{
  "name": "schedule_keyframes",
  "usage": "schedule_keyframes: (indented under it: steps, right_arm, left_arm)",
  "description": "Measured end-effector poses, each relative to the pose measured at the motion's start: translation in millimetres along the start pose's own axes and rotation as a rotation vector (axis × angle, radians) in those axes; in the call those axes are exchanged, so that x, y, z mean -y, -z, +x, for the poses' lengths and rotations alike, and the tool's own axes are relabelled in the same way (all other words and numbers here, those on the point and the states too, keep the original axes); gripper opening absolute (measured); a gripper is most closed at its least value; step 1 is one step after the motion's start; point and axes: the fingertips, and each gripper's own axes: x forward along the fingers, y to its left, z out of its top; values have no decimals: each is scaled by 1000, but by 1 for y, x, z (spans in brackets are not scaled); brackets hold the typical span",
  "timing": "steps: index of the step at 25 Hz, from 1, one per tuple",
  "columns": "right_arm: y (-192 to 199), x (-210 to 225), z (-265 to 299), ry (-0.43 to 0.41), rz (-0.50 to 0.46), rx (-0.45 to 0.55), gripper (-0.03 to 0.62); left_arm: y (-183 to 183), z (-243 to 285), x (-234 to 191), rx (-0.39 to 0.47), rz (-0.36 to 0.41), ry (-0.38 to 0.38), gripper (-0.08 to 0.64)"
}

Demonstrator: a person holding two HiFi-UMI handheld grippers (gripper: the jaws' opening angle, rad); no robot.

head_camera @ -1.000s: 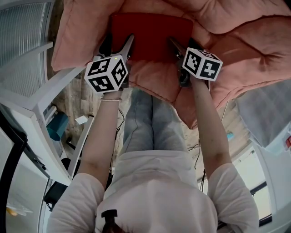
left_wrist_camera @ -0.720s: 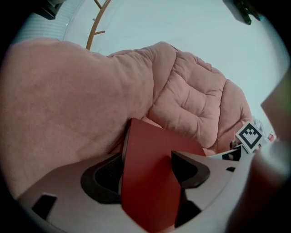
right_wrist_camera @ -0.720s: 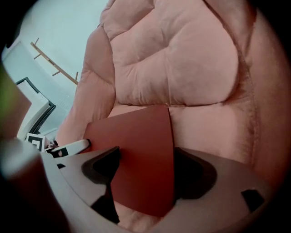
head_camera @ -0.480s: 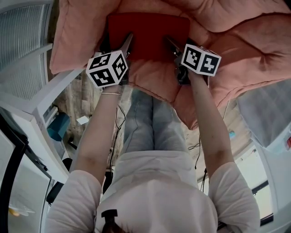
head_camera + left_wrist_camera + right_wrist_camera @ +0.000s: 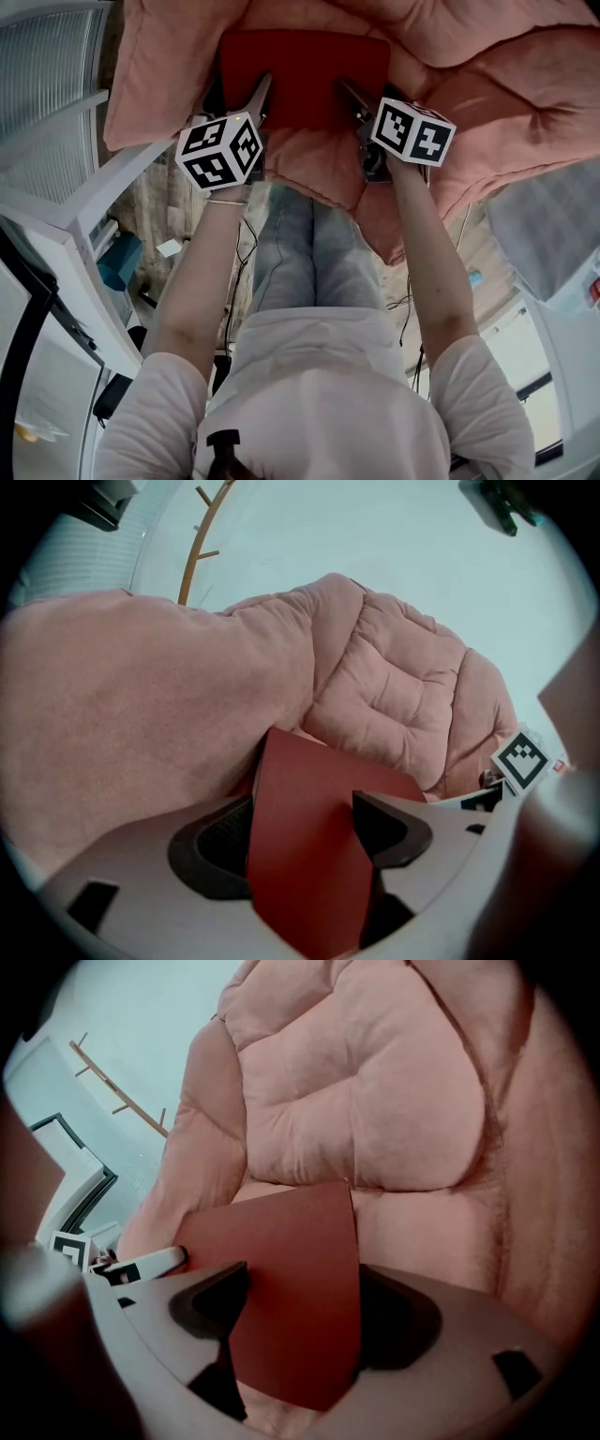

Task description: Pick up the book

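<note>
A thin dark red book [image 5: 305, 77] is over the seat of a pink cushioned armchair [image 5: 487, 103]. My left gripper [image 5: 253, 98] is shut on the book's near left corner, and the red cover [image 5: 305, 855] passes between its two dark pads. My right gripper [image 5: 354, 98] is shut on the near right corner, where the cover [image 5: 295, 1288] fills the gap between its pads. Both marker cubes sit just below the book in the head view. In the gripper views the book's far edge is raised off the cushion.
The armchair's puffy back cushion [image 5: 375, 1082] and arm [image 5: 122, 714] surround the book. A white frame [image 5: 84, 197] and a teal box [image 5: 117, 258] stand at the left on the wooden floor. The person's legs [image 5: 305, 253] are directly below the grippers.
Both grippers and the book have shifted slightly up and left in the head view. Their grip on the book's corners is unchanged.
</note>
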Motion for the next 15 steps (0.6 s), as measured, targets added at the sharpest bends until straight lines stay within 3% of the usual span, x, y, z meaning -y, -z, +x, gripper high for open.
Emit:
schedule_keyframes:
  steps: [15]
  right_arm:
    - [-14,-36,-64,17,-80,19,371]
  left_arm:
    - [-21,-62,24,62,-25,22,324]
